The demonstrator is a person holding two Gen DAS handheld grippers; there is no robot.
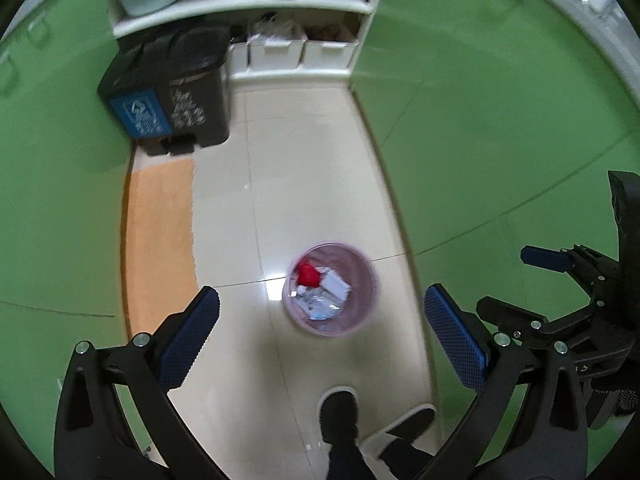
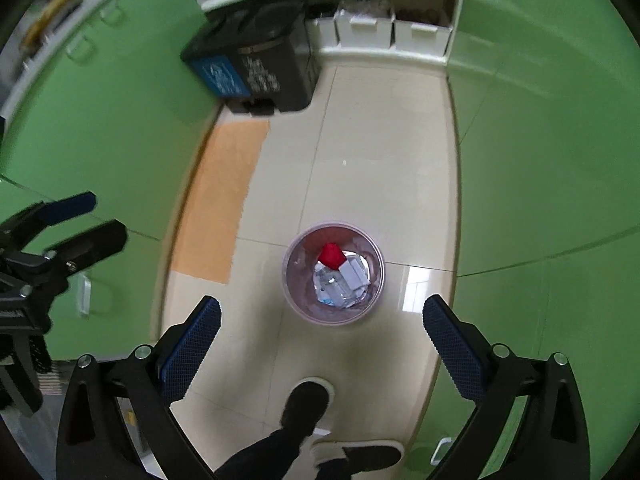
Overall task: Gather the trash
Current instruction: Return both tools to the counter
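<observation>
With the left gripper (image 1: 320,332) and right gripper (image 2: 322,334) both spread empty above the pink bin (image 2: 334,274) on the floor (image 2: 360,160), scan the tiles for leftover trash before descending.

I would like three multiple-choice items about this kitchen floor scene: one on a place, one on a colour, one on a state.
1. Where does the small pink round plastic wastebasket stand?
A. on the shelf
B. on the cream tiled floor
C. on the orange mat

2. Which colour are the cabinet doors?
A. green
B. white
C. grey

3. How is the right tool?
A. shut on paper
B. open, holding nothing
C. shut, holding nothing

Answers: B, tiles surround it; A, both sides are green; B, its pads stand wide apart.
</observation>
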